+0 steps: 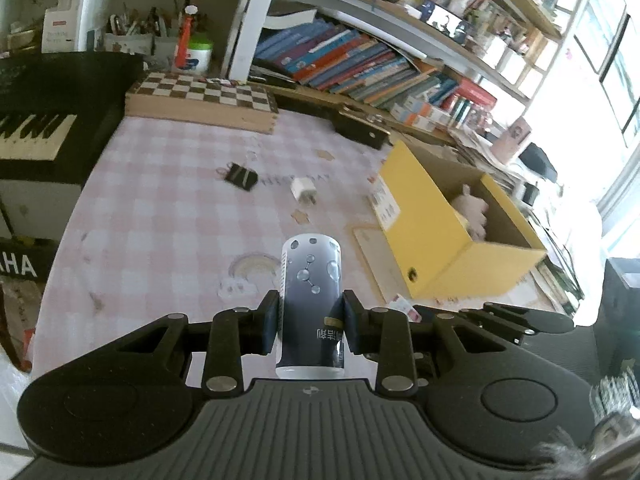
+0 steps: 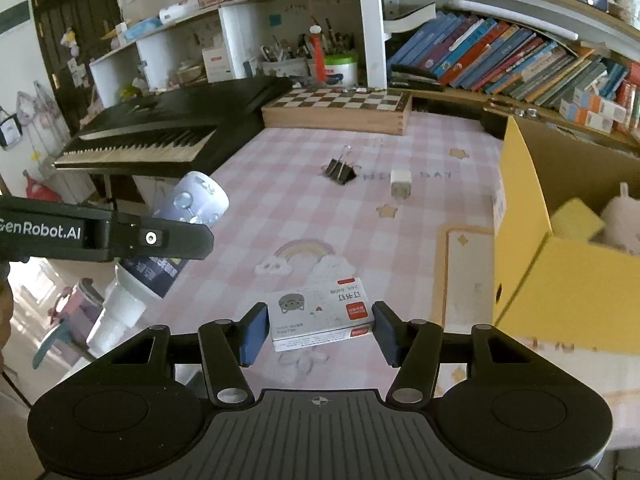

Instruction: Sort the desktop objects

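Observation:
My left gripper [image 1: 310,320] is shut on a dark blue-and-white cylindrical bottle [image 1: 311,300] and holds it above the pink checked tablecloth [image 1: 168,208]. The same bottle [image 2: 192,204] and left gripper show at the left of the right wrist view. My right gripper [image 2: 320,328] is open, its fingers on either side of a small white staple box [image 2: 320,312] that lies on the cloth. A black binder clip [image 2: 339,170] and a white charger plug [image 2: 401,182] lie farther back. A yellow cardboard box [image 2: 560,272] stands at the right, with a plush toy [image 2: 622,220] inside.
A black keyboard [image 2: 160,132] stands at the left, a wooden chessboard box [image 2: 340,110] at the back. Bookshelves [image 2: 500,60] run behind. The yellow box also shows in the left wrist view [image 1: 440,240], as do the clip [image 1: 240,176] and plug [image 1: 303,190].

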Motion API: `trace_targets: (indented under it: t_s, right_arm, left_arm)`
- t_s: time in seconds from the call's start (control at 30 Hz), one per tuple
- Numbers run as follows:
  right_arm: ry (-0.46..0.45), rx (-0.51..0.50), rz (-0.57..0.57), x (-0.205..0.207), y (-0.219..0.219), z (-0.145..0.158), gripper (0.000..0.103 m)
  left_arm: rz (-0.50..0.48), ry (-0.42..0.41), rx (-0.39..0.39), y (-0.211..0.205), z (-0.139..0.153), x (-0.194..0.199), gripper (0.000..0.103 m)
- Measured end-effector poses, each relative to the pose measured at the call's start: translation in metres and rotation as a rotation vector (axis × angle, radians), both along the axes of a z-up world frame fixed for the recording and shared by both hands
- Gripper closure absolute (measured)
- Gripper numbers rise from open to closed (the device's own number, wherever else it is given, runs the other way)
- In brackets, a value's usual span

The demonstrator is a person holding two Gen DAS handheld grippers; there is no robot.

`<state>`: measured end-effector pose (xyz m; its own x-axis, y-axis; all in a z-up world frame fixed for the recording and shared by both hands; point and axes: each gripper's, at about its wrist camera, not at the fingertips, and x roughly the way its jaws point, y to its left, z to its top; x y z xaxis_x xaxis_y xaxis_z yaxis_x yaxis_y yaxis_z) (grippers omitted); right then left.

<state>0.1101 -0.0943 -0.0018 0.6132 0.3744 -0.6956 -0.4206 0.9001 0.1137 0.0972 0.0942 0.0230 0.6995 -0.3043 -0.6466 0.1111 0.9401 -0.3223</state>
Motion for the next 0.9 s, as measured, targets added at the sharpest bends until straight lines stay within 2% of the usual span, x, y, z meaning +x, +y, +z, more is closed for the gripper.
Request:
trace_targets:
  t_s: [0.47, 0.9]
  right_arm:
    - [0.007, 0.023, -0.123, -0.086, -0.012, -0.003, 0.047]
    - [0.03, 0.014, -0.313, -0.131, -0.051, -0.007, 0.047]
  left_arm:
    - [-0.092, 0.032, -0.01, -0.018, -0.01, -0.076, 0.073]
    - [-0.262, 0.066, -0.02, -0.057, -0.021, -0.091, 0.073]
